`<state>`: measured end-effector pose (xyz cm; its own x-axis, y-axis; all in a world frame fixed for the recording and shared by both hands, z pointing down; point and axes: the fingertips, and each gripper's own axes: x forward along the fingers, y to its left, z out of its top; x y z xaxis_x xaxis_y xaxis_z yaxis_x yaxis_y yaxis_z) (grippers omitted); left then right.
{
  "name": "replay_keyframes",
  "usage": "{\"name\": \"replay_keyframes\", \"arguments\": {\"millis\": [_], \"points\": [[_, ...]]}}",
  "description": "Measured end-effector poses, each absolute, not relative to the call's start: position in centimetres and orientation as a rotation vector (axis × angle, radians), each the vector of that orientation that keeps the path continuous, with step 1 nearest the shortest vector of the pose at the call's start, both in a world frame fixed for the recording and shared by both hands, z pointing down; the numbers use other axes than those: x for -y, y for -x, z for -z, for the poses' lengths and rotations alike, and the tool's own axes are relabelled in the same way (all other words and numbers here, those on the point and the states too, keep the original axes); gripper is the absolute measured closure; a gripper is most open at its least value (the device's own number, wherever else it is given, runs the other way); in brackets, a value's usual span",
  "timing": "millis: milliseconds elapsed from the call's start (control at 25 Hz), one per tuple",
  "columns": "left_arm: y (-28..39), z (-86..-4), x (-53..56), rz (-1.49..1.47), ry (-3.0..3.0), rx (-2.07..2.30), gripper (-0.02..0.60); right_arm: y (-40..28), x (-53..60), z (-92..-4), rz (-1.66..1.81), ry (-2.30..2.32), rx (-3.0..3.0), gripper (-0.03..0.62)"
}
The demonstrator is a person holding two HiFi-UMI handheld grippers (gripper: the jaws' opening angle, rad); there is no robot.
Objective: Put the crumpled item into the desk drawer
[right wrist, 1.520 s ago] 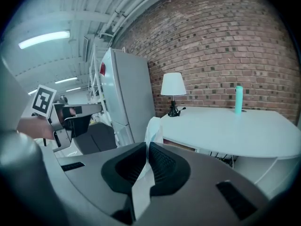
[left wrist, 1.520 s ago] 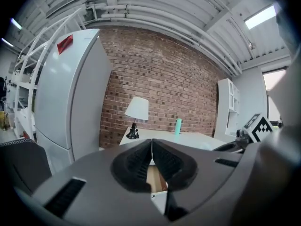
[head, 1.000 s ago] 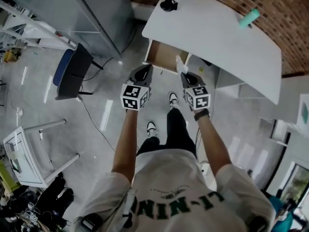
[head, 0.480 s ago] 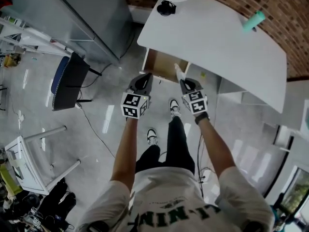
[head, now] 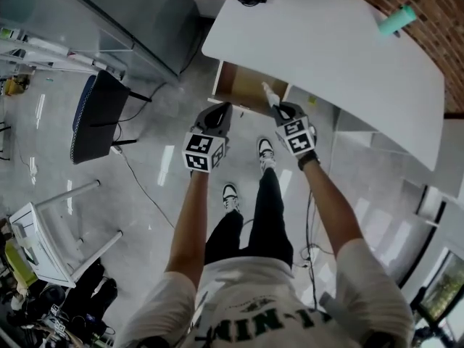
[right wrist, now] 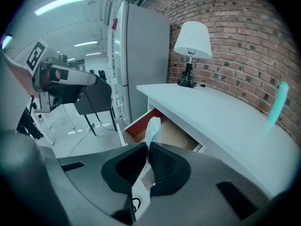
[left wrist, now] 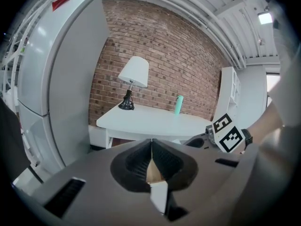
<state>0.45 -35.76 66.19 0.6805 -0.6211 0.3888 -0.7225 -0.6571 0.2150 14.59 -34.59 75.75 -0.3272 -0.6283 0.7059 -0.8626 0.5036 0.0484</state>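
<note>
Both grippers have moved closer to the desk than a second ago, and the open drawer now lies just ahead of their tips. Nearest, the person's white T-shirt (head: 246, 296) carries green lettering, upside down and cut off by the frame edge; only "NIN" can be read. Further out, the left gripper (head: 219, 112) has its jaws pressed together on nothing. The right gripper (head: 278, 110) is clamped on the lower end of the crumpled white paper-like item (head: 269, 93), which sticks out past the jaw tips at the front right corner of the open, brown-lined desk drawer (head: 239, 85). Pickup and carry look done, and the drawer already stands open. What is left, I judge, is to bring the item over the drawer's inside, let go, and perhaps push the drawer shut. The marker cubes (head: 203, 151) bear only black-and-white patterns. Beyond, on the white desk (head: 326, 49), the white-shaded lamp (left wrist: 134, 72) and the teal cylindrical bottle (head: 397, 20) near the far edge show no legible label.
</note>
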Motion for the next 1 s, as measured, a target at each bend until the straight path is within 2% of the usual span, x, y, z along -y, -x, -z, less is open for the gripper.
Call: {"name": "replay_keyframes", "arguments": {"millis": [1000], "points": [[-1.6,-73.1,38.0,-0.449,-2.542,1.059,0.58,-14.8,38.3,-88.9,-0.455,-0.958,1.875,0.577]]}}
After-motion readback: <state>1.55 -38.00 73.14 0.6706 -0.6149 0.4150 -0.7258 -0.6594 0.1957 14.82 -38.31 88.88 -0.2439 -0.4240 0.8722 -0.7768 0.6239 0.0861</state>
